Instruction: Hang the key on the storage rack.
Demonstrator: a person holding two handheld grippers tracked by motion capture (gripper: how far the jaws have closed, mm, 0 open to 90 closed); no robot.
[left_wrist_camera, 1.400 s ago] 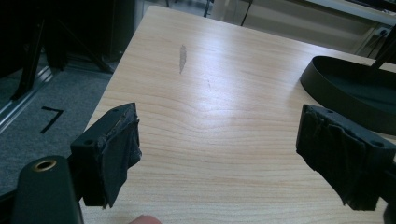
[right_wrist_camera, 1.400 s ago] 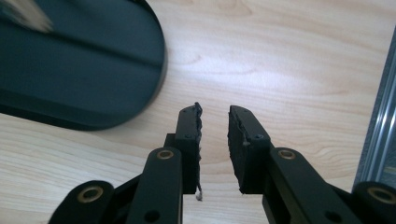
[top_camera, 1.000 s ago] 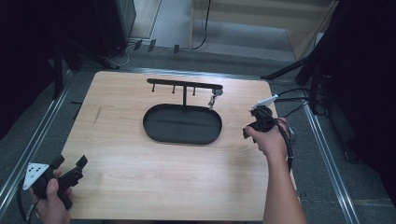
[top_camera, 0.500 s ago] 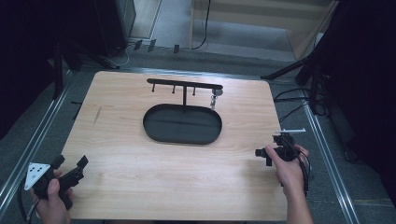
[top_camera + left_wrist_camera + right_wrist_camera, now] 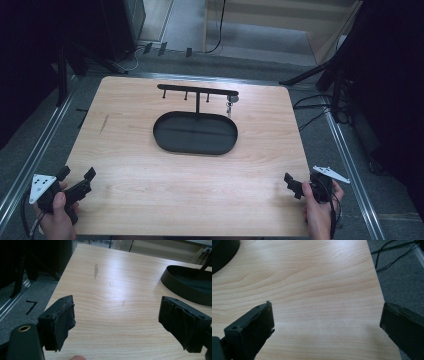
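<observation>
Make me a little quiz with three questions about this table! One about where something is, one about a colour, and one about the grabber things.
1. Where is the oval tray?
A. middle of the table
B. near right corner
C. on the floor

2. What colour is the tray?
A. white
B. black
C. red

3. How do the left gripper jaws stand?
A. shut
B. shut on a key
C. open

Answers: 1 A, it sits mid-table below the hook rack. 2 B, it looks black on the pale wooden table. 3 C, the left gripper view shows bare wood between its wide-apart jaws.

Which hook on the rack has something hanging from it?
The rightmost hook of the rack: a small metallic item dangles from it above the black tray; the other hooks are bare.
</observation>
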